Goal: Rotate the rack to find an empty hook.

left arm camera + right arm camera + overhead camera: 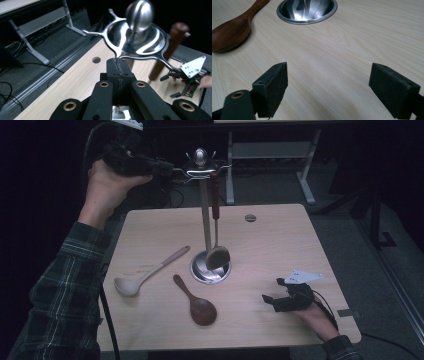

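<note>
Pale ladle (145,274), dark wooden spoon (196,302), wooden table (270,245)

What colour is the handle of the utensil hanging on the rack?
Dark reddish brown; the handle shows best in the left gripper view.

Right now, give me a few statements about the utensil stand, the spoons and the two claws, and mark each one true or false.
1. The left claw is shut, up beside the top of the utensil stand. True.
2. The right claw is clamped on the dark wooden spoon. False: its jaws stand open over bare table, and the spoon lies apart from it.
3. One utensil with a dark red handle hangs from the stand. True.
4. The pale ladle hangs from a hook. False: it lies flat on the table, left of the stand's base.
5. Both spoons rest inside the stand's base. False: they lie on the table outside it.
</note>
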Tool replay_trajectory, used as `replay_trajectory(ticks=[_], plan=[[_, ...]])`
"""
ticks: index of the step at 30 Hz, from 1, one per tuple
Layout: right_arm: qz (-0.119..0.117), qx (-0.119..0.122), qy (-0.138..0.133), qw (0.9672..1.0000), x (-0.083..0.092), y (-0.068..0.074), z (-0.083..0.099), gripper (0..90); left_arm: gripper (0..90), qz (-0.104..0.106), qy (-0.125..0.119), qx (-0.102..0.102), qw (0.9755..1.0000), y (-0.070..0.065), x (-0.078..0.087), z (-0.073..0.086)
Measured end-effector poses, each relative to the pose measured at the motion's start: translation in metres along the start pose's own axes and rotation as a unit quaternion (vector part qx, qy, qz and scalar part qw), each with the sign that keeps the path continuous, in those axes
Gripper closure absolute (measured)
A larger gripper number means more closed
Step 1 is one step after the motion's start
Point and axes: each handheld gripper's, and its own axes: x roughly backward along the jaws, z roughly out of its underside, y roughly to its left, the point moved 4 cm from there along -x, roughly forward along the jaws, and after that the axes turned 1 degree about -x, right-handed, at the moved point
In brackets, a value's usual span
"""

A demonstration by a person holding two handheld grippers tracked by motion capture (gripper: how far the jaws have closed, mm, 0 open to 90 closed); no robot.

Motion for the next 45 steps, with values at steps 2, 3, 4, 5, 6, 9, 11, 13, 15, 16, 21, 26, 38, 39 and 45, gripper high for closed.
replay_trajectory(ticks=[2,3,4,5,6,9,11,13,15,16,21,26,38,39,45], plan=[[0.0,-0.001,0.001,1.0,0.0,0.0,0.0,15.0,89.9,-0.002,-0.002,0.005,1.0,0.004,-0.003,-0.001],[0.0,-0.001,0.001,1.0,0.0,0.0,0.0,15.0,89.9,-0.004,-0.004,0.008,1.0,0.005,-0.004,-0.002],[0.0,-0.001,0.001,1.0,0.0,0.0,0.0,15.0,89.9,-0.006,-0.004,0.008,0.9999,0.006,-0.005,-0.002],[0.0,-0.002,0.001,1.0,0.0,0.0,0.0,15.0,89.9,-0.004,-0.004,0.009,0.9999,0.007,-0.006,-0.003],[-0.001,-0.002,0.001,1.0,0.0,0.0,0.0,15.0,89.9,-0.002,-0.005,0.012,0.9999,0.007,-0.006,-0.003],[-0.001,0.0,0.001,1.0,-0.001,0.0,0.0,15.0,89.9,0.001,-0.004,0.013,0.9999,0.003,-0.002,-0.003],[-0.001,0.0,0.001,1.0,-0.001,0.0,0.001,15.0,89.9,0.007,-0.003,0.015,0.9999,-0.001,0.003,-0.003],[-0.001,0.0,0.001,1.0,-0.001,0.0,0.001,15.0,89.9,0.017,-0.004,0.013,0.9998,-0.007,0.01,-0.003],[-0.001,0.0,0.002,1.0,-0.002,0.0,0.001,15.0,89.9,0.026,0.0,0.008,0.9996,-0.014,0.015,-0.003],[-0.001,0.001,0.002,1.0,-0.002,0.0,0.001,15.0,89.9,0.03,0.0,0.005,0.9995,-0.018,0.018,-0.003],[-0.001,0.001,0.002,1.0,-0.003,0.001,0.0,15.0,89.9,0.051,0.002,-0.009,0.9987,-0.04,0.024,-0.003],[-0.001,0.002,0.004,1.0,-0.003,0.002,0.0,15.0,89.9,0.063,0.015,-0.022,0.9977,-0.054,0.017,-0.004],[-0.002,0.0,0.003,1.0,-0.003,0.001,0.001,15.0,89.9,0.052,0.023,-0.02,0.9982,-0.052,0.004,-0.001],[-0.002,0.001,0.003,1.0,-0.003,0.001,0.001,15.0,89.9,0.052,0.024,-0.022,0.9981,-0.051,0.004,0.0],[-0.002,0.002,0.004,1.0,-0.004,0.002,0.001,15.0,90.0,0.04,0.019,-0.018,0.9989,-0.046,0.009,0.001]])
